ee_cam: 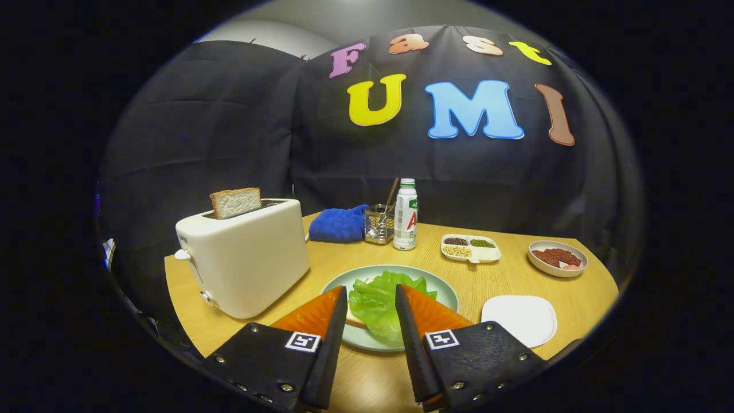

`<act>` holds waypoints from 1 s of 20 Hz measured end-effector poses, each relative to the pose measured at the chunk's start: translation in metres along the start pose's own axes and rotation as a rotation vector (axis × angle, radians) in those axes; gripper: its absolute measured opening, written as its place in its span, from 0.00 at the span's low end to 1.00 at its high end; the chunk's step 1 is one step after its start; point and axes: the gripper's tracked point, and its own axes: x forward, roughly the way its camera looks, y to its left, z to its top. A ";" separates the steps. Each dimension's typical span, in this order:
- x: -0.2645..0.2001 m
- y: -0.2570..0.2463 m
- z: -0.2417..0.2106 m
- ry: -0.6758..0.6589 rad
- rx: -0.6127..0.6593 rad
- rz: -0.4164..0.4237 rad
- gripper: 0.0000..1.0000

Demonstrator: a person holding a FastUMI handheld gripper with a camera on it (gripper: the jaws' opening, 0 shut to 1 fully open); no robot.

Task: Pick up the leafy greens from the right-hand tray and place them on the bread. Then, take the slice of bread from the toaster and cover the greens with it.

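One leaf of leafy greens (378,301) lies on the bread (355,321), which sits on a pale green plate (447,292) just ahead of the gripper (371,295). Fingers apart, the greens seen between them; contact cannot be judged. Slice of bread (235,202) stands upright in the white toaster (246,258), left of the plate. White tray (519,318) right of the plate. Farther back: divided dish (471,249), bowl (558,258), bottle (405,215), wire holder (378,223), blue cloth (338,223). Wooden table (516,281), light grain; black cloth wall (229,143) behind.
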 end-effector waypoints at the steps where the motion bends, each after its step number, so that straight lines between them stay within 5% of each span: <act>1: -0.001 0.006 0.003 -0.011 -0.007 -0.012 0.52; 8: -0.002 0.046 0.026 -0.051 0.043 -0.043 0.52; 20: 0.007 0.132 0.066 -0.082 0.047 0.039 0.46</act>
